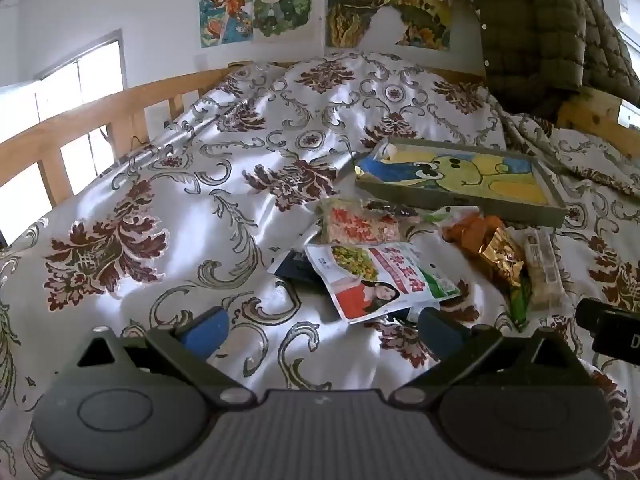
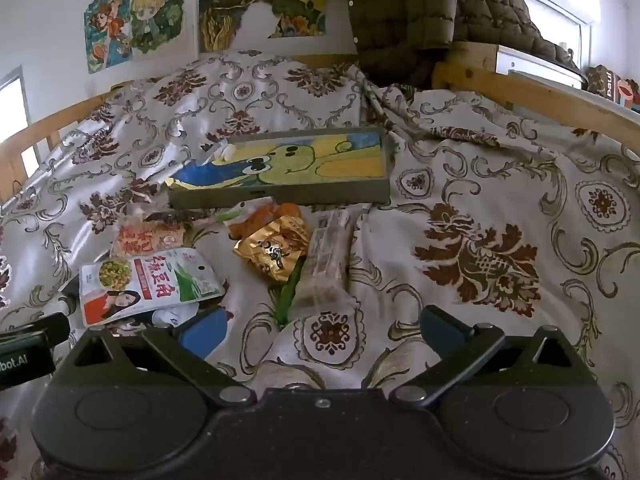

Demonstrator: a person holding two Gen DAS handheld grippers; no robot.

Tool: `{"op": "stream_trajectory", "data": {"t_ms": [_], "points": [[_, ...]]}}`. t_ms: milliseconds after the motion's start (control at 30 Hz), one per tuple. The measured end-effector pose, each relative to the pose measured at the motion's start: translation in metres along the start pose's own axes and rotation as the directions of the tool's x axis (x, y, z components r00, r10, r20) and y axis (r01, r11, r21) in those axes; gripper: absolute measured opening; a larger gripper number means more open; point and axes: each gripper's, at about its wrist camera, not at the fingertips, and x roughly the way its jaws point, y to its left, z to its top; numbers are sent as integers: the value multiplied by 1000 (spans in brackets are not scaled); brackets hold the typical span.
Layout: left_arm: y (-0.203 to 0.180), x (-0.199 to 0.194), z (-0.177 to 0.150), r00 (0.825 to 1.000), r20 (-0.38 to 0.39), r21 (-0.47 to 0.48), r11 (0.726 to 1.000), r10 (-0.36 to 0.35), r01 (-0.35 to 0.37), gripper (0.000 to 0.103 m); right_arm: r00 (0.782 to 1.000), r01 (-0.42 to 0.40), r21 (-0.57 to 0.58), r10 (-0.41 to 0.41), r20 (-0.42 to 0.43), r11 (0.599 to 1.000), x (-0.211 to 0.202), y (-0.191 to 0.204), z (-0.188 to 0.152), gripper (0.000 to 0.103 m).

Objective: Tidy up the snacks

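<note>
A: How are the grippers held?
B: The left gripper [image 1: 320, 330] and right gripper [image 2: 320, 330] are kept wide open, empty, so a snack can be taken.
A: And the snacks?
B: The snack packets [image 2: 276, 254] are scattered just ahead, before the tray [image 2: 280, 194].

Floral bedspread [image 1: 168, 184], wall posters [image 1: 256, 4], green quilted coat [image 2: 404, 12]

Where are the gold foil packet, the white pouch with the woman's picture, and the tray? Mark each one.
gold foil packet [image 2: 272, 254]: right wrist view, on its crinkled front.
white pouch [image 1: 380, 276]: left wrist view, on the middle of its printed face.
tray [image 2: 280, 196]: right wrist view, on its near grey wall.
</note>
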Motion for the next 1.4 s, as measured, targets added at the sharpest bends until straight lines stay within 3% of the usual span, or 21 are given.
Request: {"op": "stream_trajectory", "data": {"t_ms": [1400], "points": [[2, 3, -1, 1000, -13, -14, 1000, 1, -1, 103, 1000, 6, 17, -6, -11, 1000, 3, -1, -1, 102]]}}
